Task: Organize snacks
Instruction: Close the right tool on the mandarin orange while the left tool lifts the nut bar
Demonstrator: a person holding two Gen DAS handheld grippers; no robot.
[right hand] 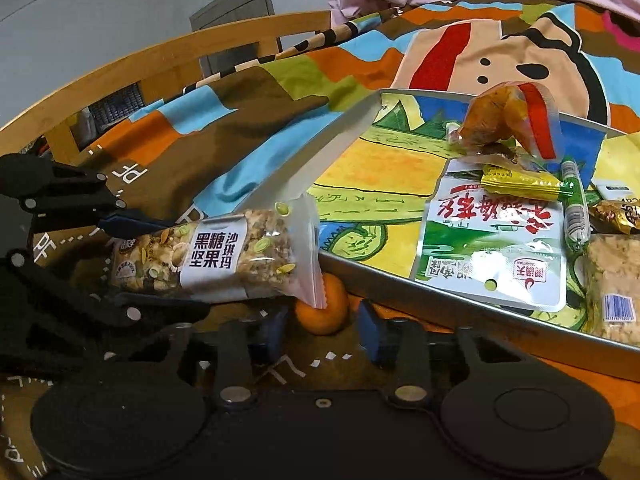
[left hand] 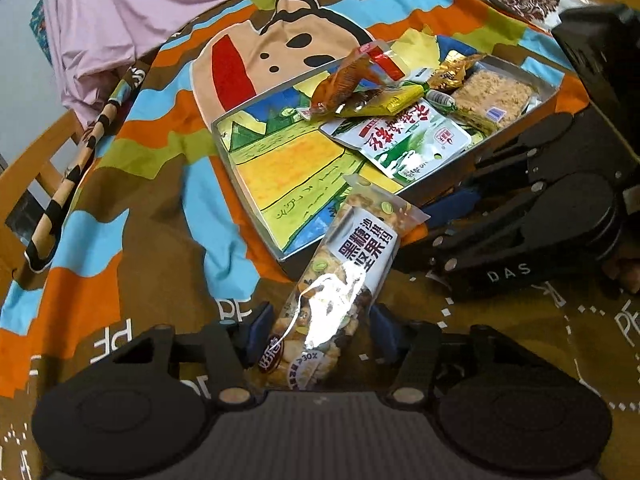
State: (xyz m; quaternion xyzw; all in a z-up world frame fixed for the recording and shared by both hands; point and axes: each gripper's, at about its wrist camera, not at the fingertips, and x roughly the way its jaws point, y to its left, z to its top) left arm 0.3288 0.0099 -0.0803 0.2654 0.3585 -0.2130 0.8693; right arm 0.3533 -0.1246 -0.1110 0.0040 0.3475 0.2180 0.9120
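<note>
The left tongs (left hand: 316, 334) are pinching the near end of the nut bar (left hand: 344, 276), keeping it lifted and aimed at the tray (left hand: 236, 160) where the other snacks are already piling up. The right tongs (right hand: 322, 330) are sitting half spread around a little orange (right hand: 322, 308), not squeezing it yet, probably lining up the next grab.

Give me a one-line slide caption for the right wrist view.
Right gripper straddles a small orange beside the snack tray, while the left gripper holds a nut bar.
</note>
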